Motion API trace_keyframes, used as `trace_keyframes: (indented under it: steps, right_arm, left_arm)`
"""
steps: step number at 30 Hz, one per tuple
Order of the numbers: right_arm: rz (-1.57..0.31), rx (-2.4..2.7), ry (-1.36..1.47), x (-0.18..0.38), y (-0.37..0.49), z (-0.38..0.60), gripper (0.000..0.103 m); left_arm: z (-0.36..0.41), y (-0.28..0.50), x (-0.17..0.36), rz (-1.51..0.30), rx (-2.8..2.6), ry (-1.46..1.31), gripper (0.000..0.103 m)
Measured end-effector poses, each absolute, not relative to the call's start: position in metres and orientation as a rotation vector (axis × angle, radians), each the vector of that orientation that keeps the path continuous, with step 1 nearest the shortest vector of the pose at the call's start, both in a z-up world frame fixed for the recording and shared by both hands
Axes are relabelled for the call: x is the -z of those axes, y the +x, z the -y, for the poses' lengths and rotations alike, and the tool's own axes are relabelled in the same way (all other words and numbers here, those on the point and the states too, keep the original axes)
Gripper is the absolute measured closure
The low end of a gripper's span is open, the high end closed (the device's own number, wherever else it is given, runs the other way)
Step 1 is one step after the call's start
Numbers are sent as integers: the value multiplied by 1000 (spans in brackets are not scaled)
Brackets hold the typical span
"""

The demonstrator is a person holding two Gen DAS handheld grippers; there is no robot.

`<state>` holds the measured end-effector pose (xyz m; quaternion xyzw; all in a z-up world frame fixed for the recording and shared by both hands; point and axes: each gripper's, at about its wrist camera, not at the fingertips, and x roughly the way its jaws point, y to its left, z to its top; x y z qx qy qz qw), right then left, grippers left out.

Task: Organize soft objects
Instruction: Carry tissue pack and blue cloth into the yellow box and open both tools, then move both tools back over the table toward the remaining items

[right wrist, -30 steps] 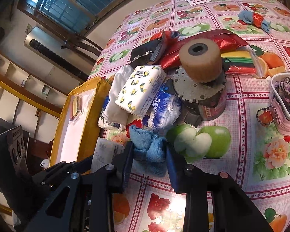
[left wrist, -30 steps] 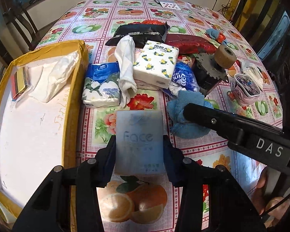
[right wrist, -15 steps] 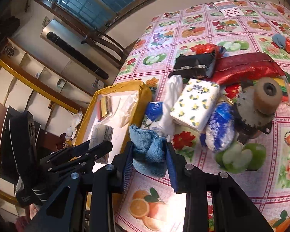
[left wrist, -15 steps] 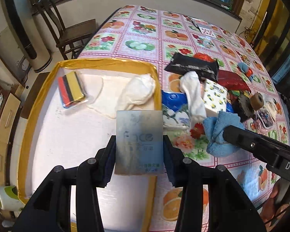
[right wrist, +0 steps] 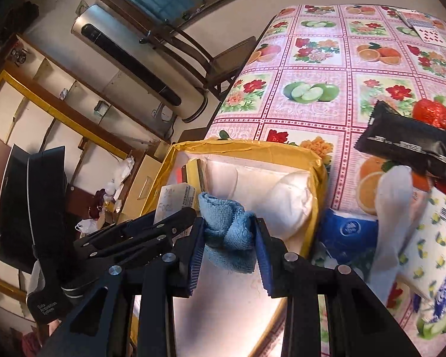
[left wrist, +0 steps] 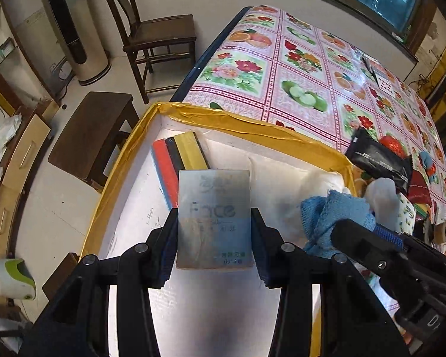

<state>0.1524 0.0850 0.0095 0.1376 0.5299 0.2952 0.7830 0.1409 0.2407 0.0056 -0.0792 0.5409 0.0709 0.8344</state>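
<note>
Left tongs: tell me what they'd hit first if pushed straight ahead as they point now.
Probably the striped pad lying in the box. The left tongs, shut on the tissue pack, point over the box's white floor toward it. Depth is unclear, so they might meet the floor first.

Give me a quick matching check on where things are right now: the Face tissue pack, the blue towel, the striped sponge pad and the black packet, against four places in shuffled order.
Things:
1. Face tissue pack
2. blue towel
3. striped sponge pad
4. black packet

Places:
A. lying on the flowered tablecloth, outside the box
B. clamped in the right gripper
C. lying inside the yellow-edged box, at its far end
D. clamped in the left gripper

Pairs: 1-D, 2-B, 3-C, 4-A
</note>
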Motion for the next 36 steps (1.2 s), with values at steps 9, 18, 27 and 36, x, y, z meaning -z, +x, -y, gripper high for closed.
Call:
trace_keyframes:
  steps: [9, 18, 27, 36]
  right_arm:
    - [-1187, -608, 278, 26, 182, -107, 67]
    - [-1181, -620, 357, 26, 181, -95, 62]
    - [-1097, -638, 399, -5, 158, -71, 58]
    - [-1009, -637, 410, -40, 105, 14, 53]
  left_arm:
    - [-253, 162, 13, -1160, -166, -173, 59]
    - [-260, 163, 16, -1169, -170, -234, 42]
    - [-260, 138, -11, -1115, -185, -265, 42]
    - [-204, 106, -34, -1078, -44, -243, 42]
